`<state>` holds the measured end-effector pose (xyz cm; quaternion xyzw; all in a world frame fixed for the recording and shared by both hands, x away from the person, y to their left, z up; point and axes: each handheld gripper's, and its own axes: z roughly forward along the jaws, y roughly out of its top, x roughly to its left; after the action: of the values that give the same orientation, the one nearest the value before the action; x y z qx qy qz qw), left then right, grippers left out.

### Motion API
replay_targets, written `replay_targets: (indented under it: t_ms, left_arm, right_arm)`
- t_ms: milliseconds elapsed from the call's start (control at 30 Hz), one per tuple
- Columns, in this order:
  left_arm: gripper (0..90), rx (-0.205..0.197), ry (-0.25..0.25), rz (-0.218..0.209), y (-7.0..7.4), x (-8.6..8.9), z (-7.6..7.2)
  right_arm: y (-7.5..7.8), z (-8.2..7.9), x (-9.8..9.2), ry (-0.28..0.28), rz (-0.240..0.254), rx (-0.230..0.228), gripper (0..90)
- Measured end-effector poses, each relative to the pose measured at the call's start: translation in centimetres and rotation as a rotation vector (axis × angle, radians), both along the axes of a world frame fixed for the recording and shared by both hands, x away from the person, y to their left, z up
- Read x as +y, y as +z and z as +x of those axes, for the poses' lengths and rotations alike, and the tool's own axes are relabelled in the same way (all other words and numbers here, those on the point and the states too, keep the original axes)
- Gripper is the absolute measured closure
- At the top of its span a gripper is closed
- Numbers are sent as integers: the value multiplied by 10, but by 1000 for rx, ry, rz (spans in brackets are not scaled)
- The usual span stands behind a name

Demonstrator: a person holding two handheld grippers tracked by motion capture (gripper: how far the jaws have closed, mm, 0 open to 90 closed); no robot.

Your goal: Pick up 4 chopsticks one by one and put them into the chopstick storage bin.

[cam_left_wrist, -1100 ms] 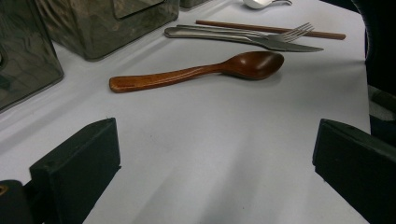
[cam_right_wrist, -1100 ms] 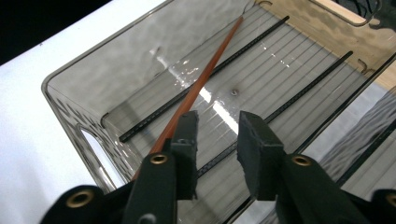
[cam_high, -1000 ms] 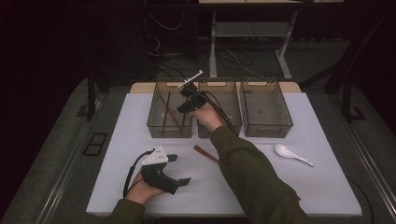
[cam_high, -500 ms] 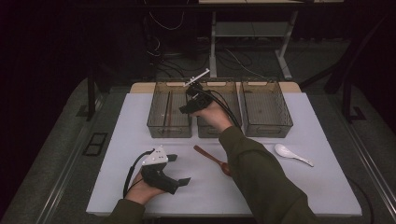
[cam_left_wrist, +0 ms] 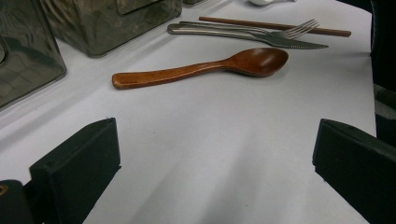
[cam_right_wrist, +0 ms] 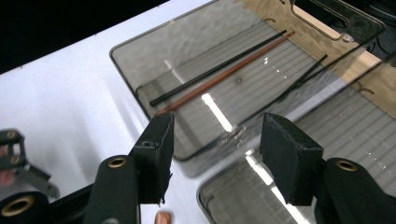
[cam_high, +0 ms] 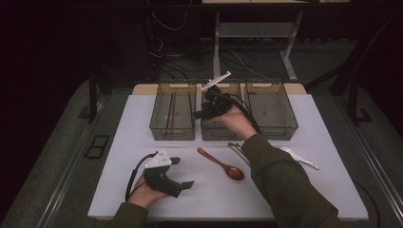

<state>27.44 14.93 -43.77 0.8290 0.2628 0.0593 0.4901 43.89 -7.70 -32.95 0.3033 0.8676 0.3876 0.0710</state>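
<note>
Right gripper (cam_high: pixel 202 111), fingers spread and just opened with nothing between them, hangs above the smoky transparent plastic bins (cam_high: pixel 173 116) at the worktop's far edge, where the brown chopstick (cam_right_wrist: pixel 224 74) lies in the left bin. Left gripper (cam_high: pixel 183 178) rests spread near the brown wooden spoon (cam_high: pixel 221 164). Best lift clear before reaching back.

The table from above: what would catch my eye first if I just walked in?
Probably the three smoky see-through bins in a row at the table's far edge, with the right tongs open and empty above the left and middle ones; their jaws have just been opening. The left bin holds chopsticks. Nearer the person, a brown wooden spoon lies on the white tabletop, beside the open left tongs.
</note>
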Motion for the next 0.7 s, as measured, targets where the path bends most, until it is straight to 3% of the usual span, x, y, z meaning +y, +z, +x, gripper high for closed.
replay_targets:
  t_ms: [400,700]
  left_arm:
    - [0,3,5,2,0,0,0]
    - [0,3,6,8,0,0,0]
  right_arm:
    - [0,-19,-40,16,17,-10,430]
    - [-10,-39,-72,31,26,-18,425]
